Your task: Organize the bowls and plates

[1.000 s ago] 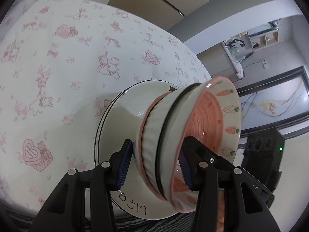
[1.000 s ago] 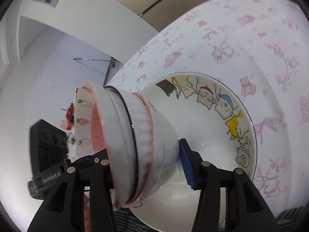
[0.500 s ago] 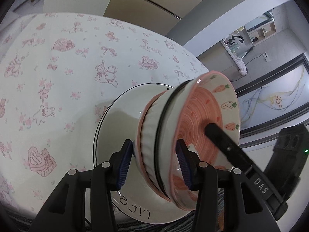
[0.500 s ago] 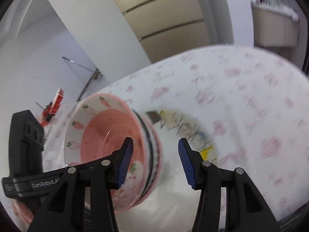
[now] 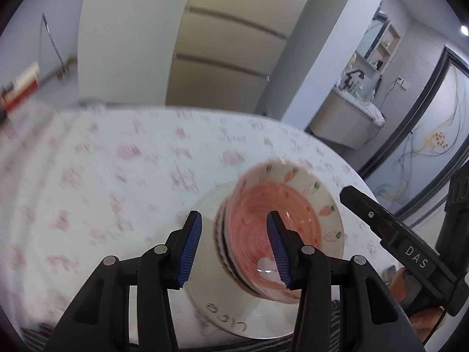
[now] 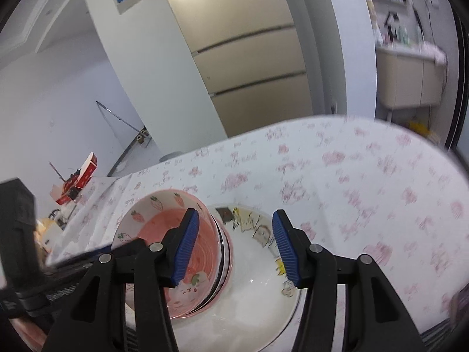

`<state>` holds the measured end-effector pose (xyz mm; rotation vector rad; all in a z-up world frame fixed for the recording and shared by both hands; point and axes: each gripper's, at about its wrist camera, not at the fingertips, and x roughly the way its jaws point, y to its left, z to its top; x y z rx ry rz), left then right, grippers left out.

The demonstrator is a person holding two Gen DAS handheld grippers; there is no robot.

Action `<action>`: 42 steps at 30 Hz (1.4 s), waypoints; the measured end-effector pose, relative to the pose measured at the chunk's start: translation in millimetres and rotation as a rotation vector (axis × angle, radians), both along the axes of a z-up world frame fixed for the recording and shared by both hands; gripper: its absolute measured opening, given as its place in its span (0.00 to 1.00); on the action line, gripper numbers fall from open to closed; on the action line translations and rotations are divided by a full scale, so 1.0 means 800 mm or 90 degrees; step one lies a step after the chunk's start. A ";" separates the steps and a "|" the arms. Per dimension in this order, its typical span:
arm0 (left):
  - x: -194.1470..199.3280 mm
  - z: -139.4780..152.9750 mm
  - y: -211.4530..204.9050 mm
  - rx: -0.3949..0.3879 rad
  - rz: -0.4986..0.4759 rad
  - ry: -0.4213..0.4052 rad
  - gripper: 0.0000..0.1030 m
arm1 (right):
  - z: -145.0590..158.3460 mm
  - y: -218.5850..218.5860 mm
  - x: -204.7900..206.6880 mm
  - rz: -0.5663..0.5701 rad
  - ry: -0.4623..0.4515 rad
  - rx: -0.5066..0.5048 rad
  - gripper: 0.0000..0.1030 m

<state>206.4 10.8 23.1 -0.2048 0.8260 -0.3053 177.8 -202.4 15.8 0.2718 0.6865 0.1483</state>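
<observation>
A stack of nested bowls (image 5: 255,205), topped by a pink one with strawberries and carrots on its rim, sits in a white plate (image 5: 222,308) on the tablecloth. The same bowls (image 6: 155,223) and the plate's cartoon-cat rim (image 6: 258,293) show in the right wrist view. My left gripper (image 5: 234,249) hovers above the stack, open, its pads off the bowls. My right gripper (image 6: 234,249) also hangs above the plate, its jaws opening, with nothing pressed between them. One black finger of the right gripper (image 5: 395,240) reaches in from the right of the left wrist view.
The table (image 5: 88,176) carries a white cloth with pink prints and stretches far and left of the plate. A red box (image 6: 85,176) lies beyond its left end. A counter (image 5: 346,117) stands past the far right edge. Striped fabric (image 5: 263,346) lines the near edge.
Both grippers had the bowl stack's walls between their pads; they have come off it and risen, levelling out. The stack stays in the plate and looks smaller and farther below.
</observation>
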 end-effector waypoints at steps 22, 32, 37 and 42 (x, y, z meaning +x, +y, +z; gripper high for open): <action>-0.153 0.107 0.085 0.123 0.164 -0.465 1.00 | 0.070 0.023 -0.090 -0.018 -0.315 -0.118 1.00; -0.177 0.048 0.033 0.161 0.161 -0.532 1.00 | 0.037 0.029 -0.100 -0.084 -0.373 -0.164 1.00; -0.173 -0.003 0.020 0.153 0.138 -0.536 1.00 | 0.003 0.025 -0.096 -0.117 -0.371 -0.148 1.00; -0.156 -0.024 0.004 0.171 0.098 -0.507 1.00 | -0.016 0.034 -0.096 -0.118 -0.367 -0.179 1.00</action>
